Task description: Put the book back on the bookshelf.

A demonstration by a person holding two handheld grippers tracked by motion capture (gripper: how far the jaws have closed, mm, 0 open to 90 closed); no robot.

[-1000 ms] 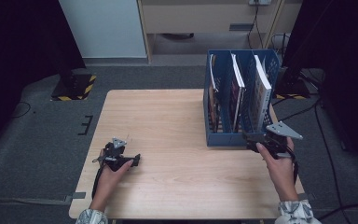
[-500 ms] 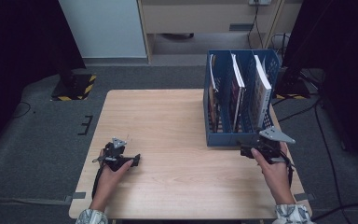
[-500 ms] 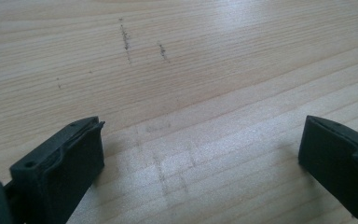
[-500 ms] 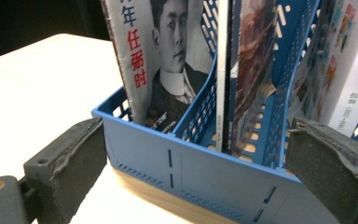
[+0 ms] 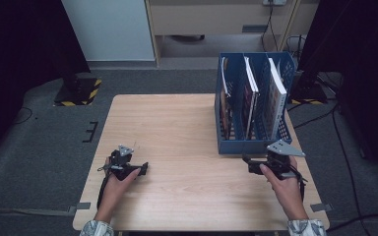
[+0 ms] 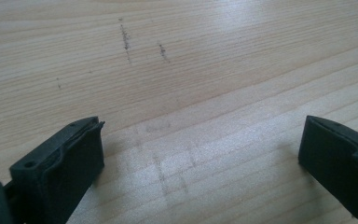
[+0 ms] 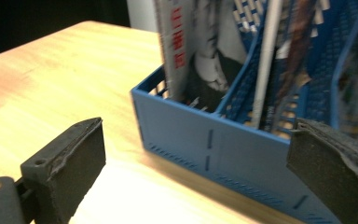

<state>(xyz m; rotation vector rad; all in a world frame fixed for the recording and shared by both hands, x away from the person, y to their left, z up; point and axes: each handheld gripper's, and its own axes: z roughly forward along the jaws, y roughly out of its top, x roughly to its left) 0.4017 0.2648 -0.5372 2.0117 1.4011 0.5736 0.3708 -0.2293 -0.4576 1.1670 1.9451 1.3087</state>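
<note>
A blue three-slot file rack (image 5: 253, 140) stands on the right half of the wooden table (image 5: 177, 123), with upright magazines (image 5: 275, 93) in its slots. My right gripper (image 5: 249, 165) rests on the table just in front of the rack's near wall and points left; it is open with nothing held. In the right gripper view the wide-open right gripper (image 7: 196, 140) faces the rack's front wall (image 7: 223, 144) and a magazine cover (image 7: 200, 51). My left gripper (image 5: 144, 168) lies at the near left of the table, open. In the left gripper view the left gripper (image 6: 200, 140) frames bare wood.
Scuff marks (image 6: 126, 39) mark the wood ahead of the left gripper. On the grey floor beyond the table's left corner sits a black-and-yellow striped base (image 5: 78, 91). Cables (image 5: 339, 147) run along the floor to the right of the table.
My right gripper has slid left and toward the person, away from the rack's near right corner. The left gripper has stayed where it was.
</note>
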